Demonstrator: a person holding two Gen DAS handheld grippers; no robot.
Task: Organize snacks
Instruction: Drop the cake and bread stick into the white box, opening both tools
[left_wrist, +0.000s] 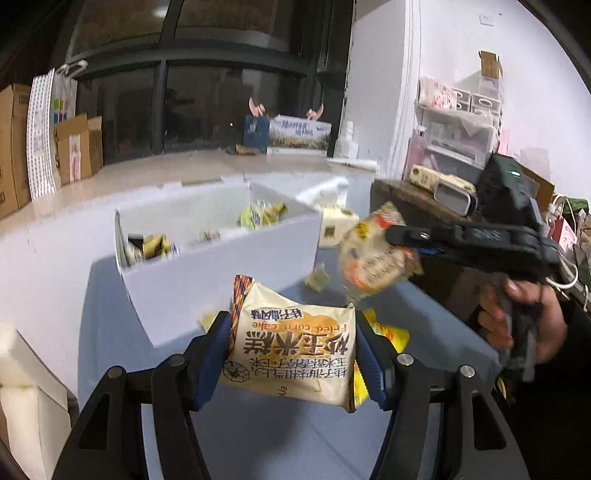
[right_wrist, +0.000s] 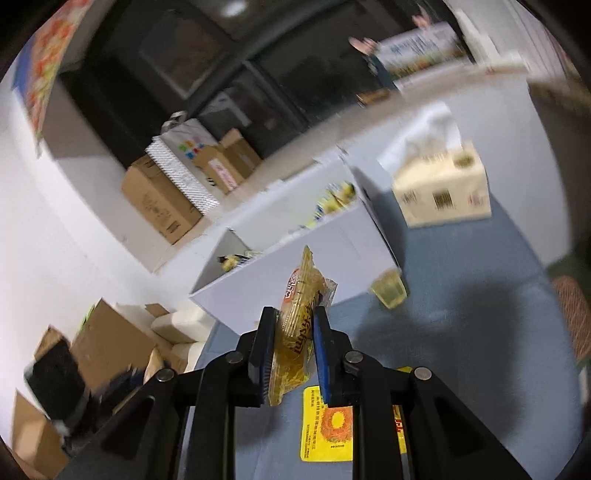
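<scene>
gripping corn cake packet (left_wrist: 295, 354) in left claw (left_wrist: 291, 354) | right claw (right_wrist: 295, 350) clamps snack bag (right_wrist: 299, 325)

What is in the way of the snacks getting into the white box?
Nothing visible. The left gripper holds the corn cake packet, the right gripper another snack, and the white box is open-topped ahead.

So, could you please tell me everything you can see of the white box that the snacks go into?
The white box is an open-topped rectangular carton, seemingly thin cardboard, with plain smooth walls and a flap standing up at the back. It stands upright on the blue table. Inside lie several small yellow-wrapped snacks, well below the rim. A tissue box stands near its far corner and a small yellow packet lies near its front corner. Neither gripper touches it.
</scene>
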